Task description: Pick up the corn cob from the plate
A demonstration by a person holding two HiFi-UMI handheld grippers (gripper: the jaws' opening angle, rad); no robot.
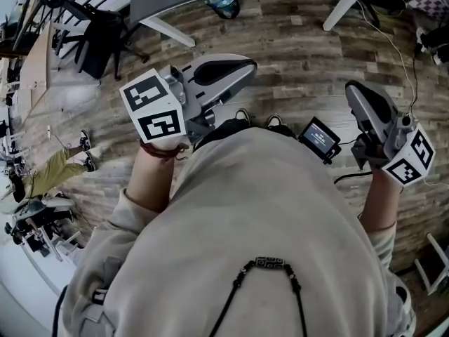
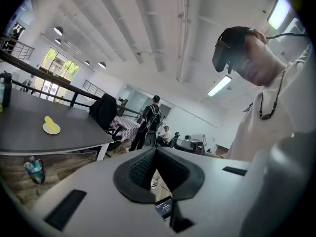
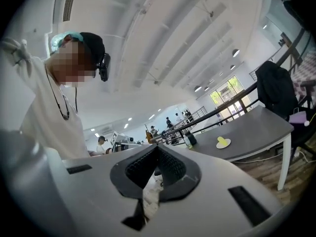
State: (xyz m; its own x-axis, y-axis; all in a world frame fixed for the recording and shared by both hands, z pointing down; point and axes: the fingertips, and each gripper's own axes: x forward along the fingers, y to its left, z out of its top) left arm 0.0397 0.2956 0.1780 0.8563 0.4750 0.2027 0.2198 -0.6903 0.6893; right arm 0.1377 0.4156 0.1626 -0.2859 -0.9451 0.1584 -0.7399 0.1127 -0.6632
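Corn cob (image 2: 49,121) lies yellow on a white plate (image 2: 52,129) near the edge of the dark desk (image 2: 29,142), well apart from both grippers, which the person (image 1: 245,223) holds out over the wooden floor (image 1: 295,55). In its own view the left gripper (image 2: 156,151) has its jaws closed together with nothing between them. The right gripper (image 3: 158,149) is likewise fully closed and empty, with the plate far off to the right in its own view.
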